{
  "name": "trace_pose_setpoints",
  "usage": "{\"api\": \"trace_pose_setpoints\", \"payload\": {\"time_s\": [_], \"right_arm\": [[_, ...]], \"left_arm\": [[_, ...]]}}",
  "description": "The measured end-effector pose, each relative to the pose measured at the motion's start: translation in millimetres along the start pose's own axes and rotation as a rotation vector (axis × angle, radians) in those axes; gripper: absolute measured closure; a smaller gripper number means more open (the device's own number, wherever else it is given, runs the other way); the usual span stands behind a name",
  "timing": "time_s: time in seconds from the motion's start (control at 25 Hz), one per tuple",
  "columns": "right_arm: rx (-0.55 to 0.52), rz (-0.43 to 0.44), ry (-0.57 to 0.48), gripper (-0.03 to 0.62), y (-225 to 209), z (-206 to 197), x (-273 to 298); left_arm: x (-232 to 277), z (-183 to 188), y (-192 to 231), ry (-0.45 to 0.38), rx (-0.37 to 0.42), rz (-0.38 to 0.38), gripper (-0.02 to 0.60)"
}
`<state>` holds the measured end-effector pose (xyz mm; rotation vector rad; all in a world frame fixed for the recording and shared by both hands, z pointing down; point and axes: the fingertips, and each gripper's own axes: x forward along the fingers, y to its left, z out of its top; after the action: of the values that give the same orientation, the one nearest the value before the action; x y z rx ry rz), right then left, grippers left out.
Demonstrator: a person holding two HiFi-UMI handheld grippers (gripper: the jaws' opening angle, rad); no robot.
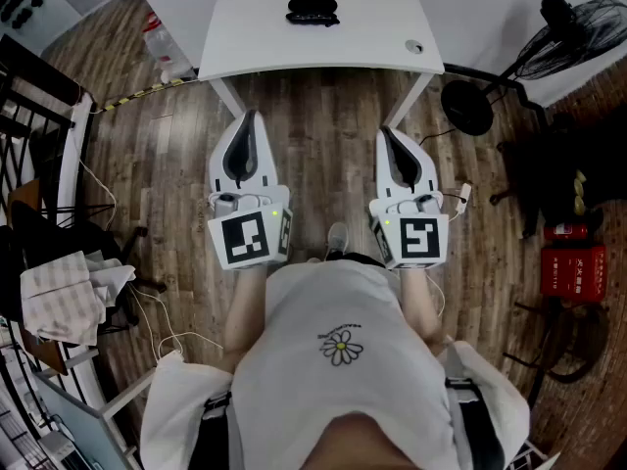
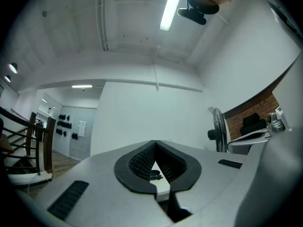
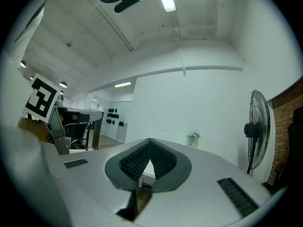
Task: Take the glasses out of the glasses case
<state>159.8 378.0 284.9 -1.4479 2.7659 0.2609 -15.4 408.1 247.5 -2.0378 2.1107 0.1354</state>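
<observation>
Black glasses case (image 1: 313, 11) plain only in head view; left tool (image 1: 249, 117), right tool (image 1: 388, 133) closed, empty.

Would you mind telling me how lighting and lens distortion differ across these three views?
Head view: even light, sharp, barrel bend along the white table edge. Left gripper view: strong fisheye, black corners, the ceiling strip light blown out. Right gripper view: same fisheye and vignette, the standing fan bowed at the edge.

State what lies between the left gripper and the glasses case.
In the head view, only wooden floor and then the bare top of the table lie between the left gripper and the glasses case; nothing else is there.
</observation>
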Motion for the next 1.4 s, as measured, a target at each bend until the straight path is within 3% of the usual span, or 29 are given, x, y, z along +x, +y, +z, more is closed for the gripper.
{"api": "trace_pose_setpoints", "payload": {"time_s": [0.24,0.56,0.76,0.92,1.2,1.4], "right_arm": [[0.027,0.005,0.009,0.585,5.8,-2.2,9.3],[0.044,0.082,0.009,0.585,12.6,-9.9,51.2],[0.165,0.14,0.017,0.585,-1.3,-16.1,76.1],[0.156,0.191,0.025,0.585,-7.7,-29.8,90.5],[0.165,0.183,0.079,0.585,-25.4,-59.4,109.1],[0.217,0.146,0.059,0.585,-55.2,-67.5,133.3]], "left_arm": [[-0.4,-6.0,12.9,0.021,0.0,0.007,0.565],[23.1,-17.9,34.3,0.047,-0.018,0.057,0.565],[43.2,-32.0,31.9,0.063,-0.058,0.063,0.565],[63.6,-42.5,26.8,0.051,-0.072,0.071,0.565],[96.6,-65.6,13.8,0.078,-0.114,0.042,0.565],[143.1,-69.7,7.2,0.043,-0.103,-0.008,0.565]]}}
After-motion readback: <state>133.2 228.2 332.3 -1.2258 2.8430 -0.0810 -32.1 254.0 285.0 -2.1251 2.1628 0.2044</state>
